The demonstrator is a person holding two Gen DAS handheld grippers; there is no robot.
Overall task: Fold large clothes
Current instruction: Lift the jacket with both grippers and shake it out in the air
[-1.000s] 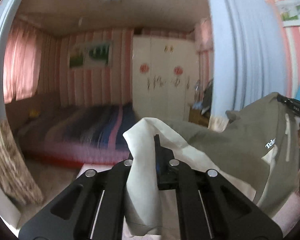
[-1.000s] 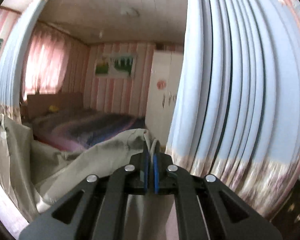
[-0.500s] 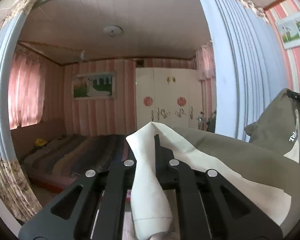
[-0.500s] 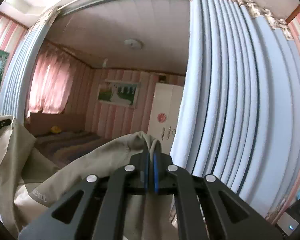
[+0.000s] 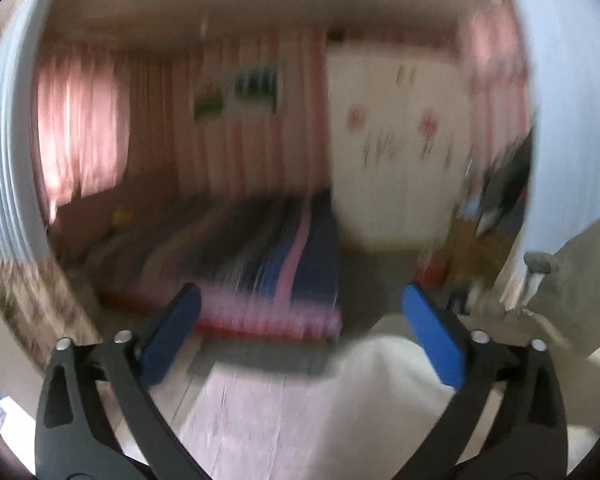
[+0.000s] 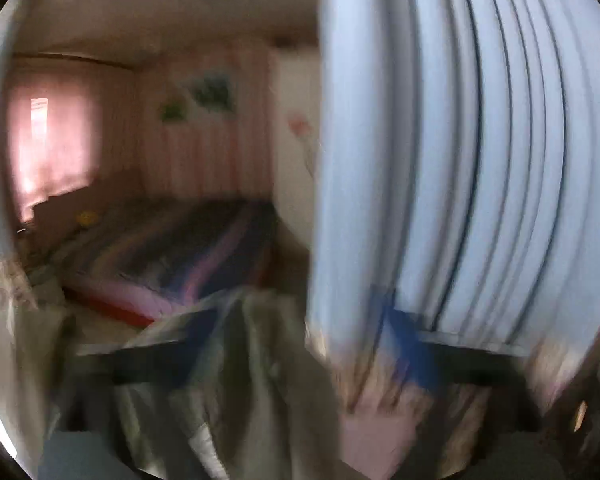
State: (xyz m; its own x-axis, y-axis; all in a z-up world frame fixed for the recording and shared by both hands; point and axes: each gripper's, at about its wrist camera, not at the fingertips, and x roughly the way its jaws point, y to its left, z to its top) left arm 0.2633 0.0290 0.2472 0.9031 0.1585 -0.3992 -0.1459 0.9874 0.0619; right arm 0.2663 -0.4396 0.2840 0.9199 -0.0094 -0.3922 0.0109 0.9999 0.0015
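Both views are motion-blurred. My left gripper [image 5: 300, 320] is open, its blue pads wide apart and empty. The garment's pale lining [image 5: 384, 396] lies low between and under the fingers, and its olive-grey outside [image 5: 580, 268] hangs at the right. In the right wrist view my right gripper [image 6: 300, 340] looks open, its blue pads [image 6: 404, 336] smeared far apart, with the olive-grey garment [image 6: 244, 364] loose between the fingers and falling below them.
A pink surface [image 5: 256, 412] lies below the left gripper. A striped bed [image 5: 260, 256] stands behind it, with a white wardrobe [image 5: 396, 152] at the back. Blue pleated curtains [image 6: 460, 160] hang close on the right.
Both grippers were shut on the raised garment; now both have opened and let it go. The cameras have swung down and the cloth has dropped.
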